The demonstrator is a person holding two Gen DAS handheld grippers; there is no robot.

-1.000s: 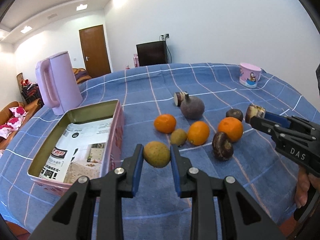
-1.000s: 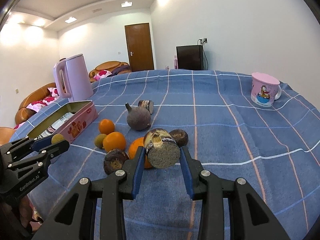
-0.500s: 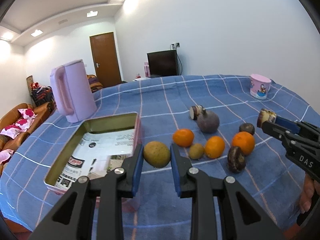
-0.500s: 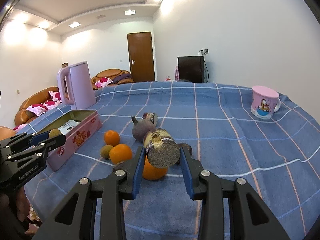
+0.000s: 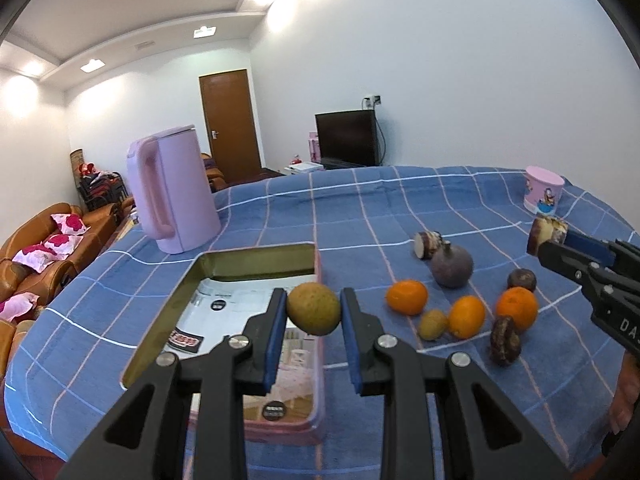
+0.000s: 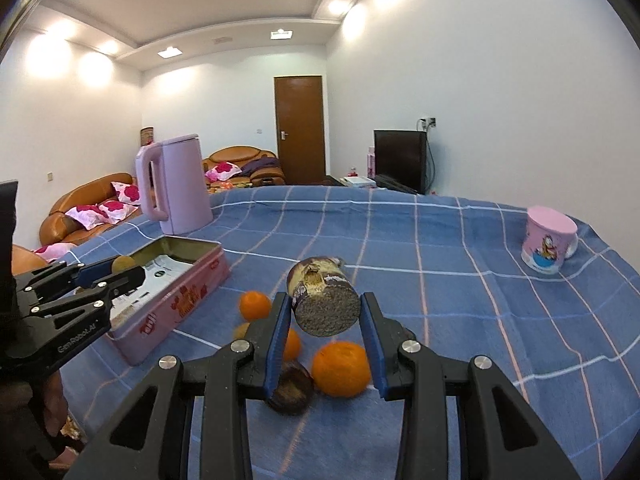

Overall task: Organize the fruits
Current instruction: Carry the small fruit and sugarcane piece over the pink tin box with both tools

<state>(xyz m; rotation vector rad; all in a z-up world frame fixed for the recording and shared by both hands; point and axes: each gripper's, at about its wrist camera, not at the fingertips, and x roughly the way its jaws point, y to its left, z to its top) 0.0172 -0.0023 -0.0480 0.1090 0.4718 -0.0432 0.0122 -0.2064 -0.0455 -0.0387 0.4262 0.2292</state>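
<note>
1. Resting between the blue pads of the left gripper [image 5: 313, 312] was a round yellow-green fruit [image 5: 313, 309], clamped on both sides and held in the air over the near right part of the pink tin [image 5: 256, 254].
2. Pink tin: rectangular, open, lined with printed paper, standing on the blue checked tablecloth [image 5: 360, 208]; its pink side wall bore red figures in the right wrist view [image 6: 176, 304].
3. Right gripper [image 6: 325, 312]: jaws closed on a cut chunk of dark-skinned root [image 6: 324, 300], its speckled cut face turned toward the camera; the chunk was held clear of the cloth, above the loose fruit.
4. Loose fruit on the cloth, right of the tin: three oranges [image 5: 407, 297] [image 5: 466, 317] [image 5: 517, 307], a small yellow-green fruit [image 5: 433, 324] touching the middle orange, and two dark brown fruits [image 5: 505, 339] [image 5: 521, 279], one in front of the rightmost orange and one behind it.
5. Beyond these: a round purple root [image 5: 452, 266] with another cut chunk [image 5: 427, 245] lying just behind it.
6. Pink kettle [image 5: 172, 196]: upright, just beyond the tin's far left corner.
7. Pink cartoon mug [image 6: 549, 240]: upright near the far right edge of the cloth, well apart from the fruit.
8. Room behind: brown door [image 6: 299, 128], dark television [image 6: 400, 158], brown sofa with pink cushions [image 6: 92, 208].
</note>
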